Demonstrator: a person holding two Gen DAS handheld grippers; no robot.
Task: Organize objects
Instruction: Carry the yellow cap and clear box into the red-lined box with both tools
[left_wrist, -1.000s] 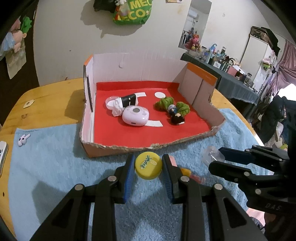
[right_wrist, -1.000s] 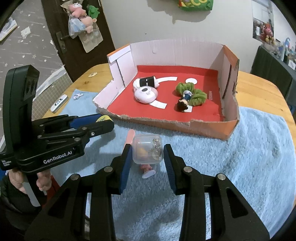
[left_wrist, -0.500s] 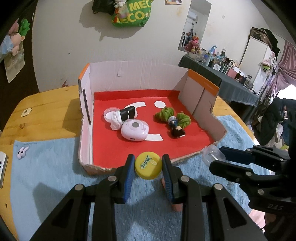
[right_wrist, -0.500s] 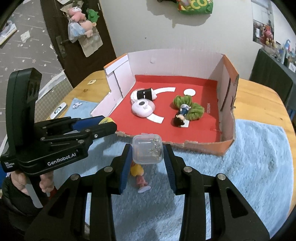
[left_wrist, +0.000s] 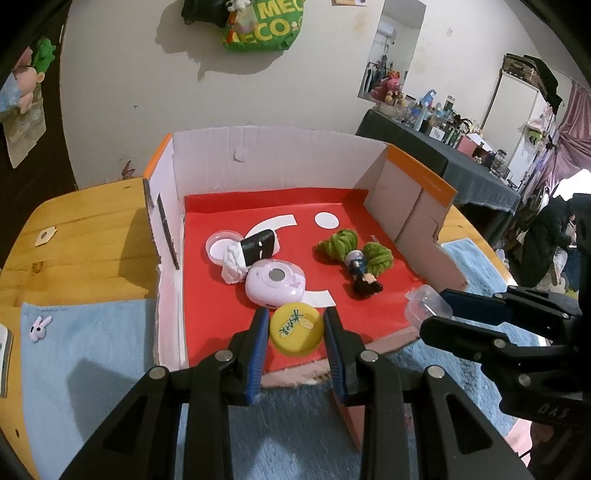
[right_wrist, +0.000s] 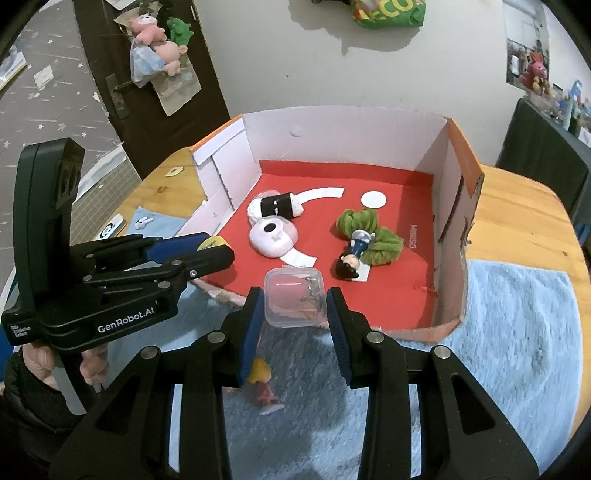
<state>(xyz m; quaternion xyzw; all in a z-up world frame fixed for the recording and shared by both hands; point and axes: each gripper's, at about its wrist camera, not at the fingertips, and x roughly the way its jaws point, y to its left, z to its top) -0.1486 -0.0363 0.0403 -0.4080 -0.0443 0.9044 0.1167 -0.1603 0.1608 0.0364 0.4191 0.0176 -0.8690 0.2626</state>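
Yellow lid (left_wrist: 294, 328) in left gripper (left_wrist: 295, 328), one clear case (right_wrist: 295, 297) in right gripper (right_wrist: 295, 301)

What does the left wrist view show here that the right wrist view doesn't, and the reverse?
Only the left wrist view: the yellow disc's printed face between the left gripper's pads, and a cluttered dark side table.

Only the right wrist view: a small figurine on the blue towel, and a hand on the left gripper's handle.

Both: the cardboard box, pink round device, green-haired doll, and clear plastic case in the right gripper.
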